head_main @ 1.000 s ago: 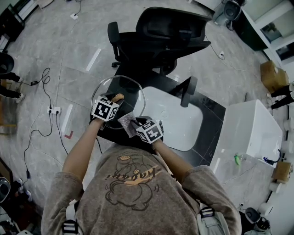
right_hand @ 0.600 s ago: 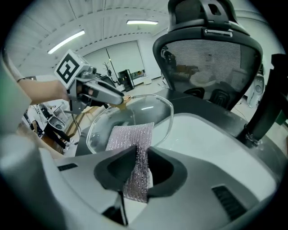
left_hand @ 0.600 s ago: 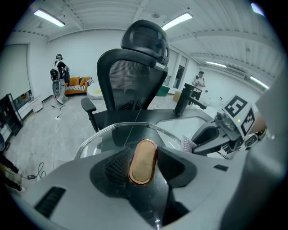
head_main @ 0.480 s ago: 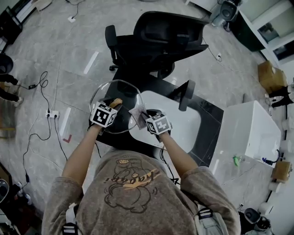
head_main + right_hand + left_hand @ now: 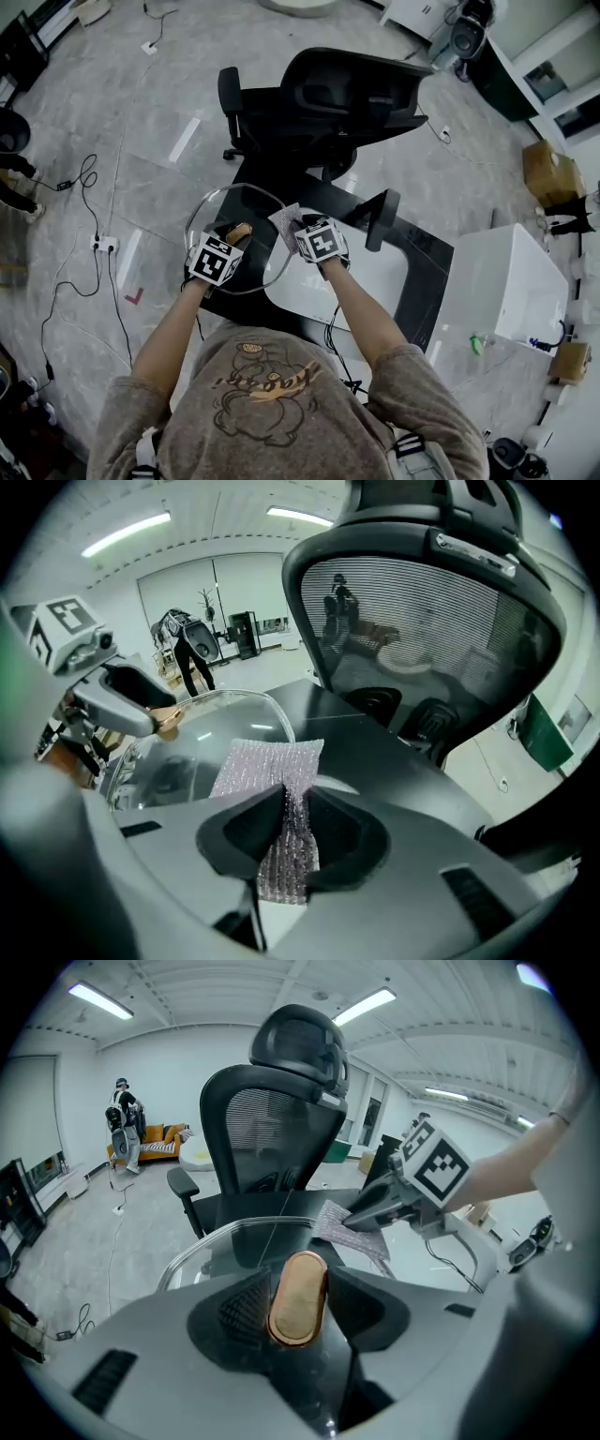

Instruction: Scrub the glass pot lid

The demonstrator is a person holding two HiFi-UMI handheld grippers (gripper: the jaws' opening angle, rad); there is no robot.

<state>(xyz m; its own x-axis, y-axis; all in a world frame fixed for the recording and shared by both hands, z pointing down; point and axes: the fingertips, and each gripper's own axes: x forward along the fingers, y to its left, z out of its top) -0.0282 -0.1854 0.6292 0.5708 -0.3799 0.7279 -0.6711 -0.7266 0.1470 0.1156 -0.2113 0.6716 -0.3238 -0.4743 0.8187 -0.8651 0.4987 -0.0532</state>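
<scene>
Dark tabletop (image 5: 427,246) by office chair (image 5: 328,84) — left tool (image 5: 230,242) clamping glass pot lid (image 5: 223,206) by wooden knob (image 5: 298,1297); right tool (image 5: 302,232), pinching scrub cloth (image 5: 284,221), sliding from near rim to far right rim — scrubbing progressing.

Left tongs (image 5: 298,1309) clamped on the brown knob (image 5: 238,231) at the centre of the glass pot lid (image 5: 246,199). Right tongs (image 5: 287,841) clamped on a silvery scrub pad (image 5: 270,761), at the lid's right rim. Both forearms (image 5: 169,328) reached forward toward the lid, marker cubes (image 5: 214,259) facing up.
</scene>
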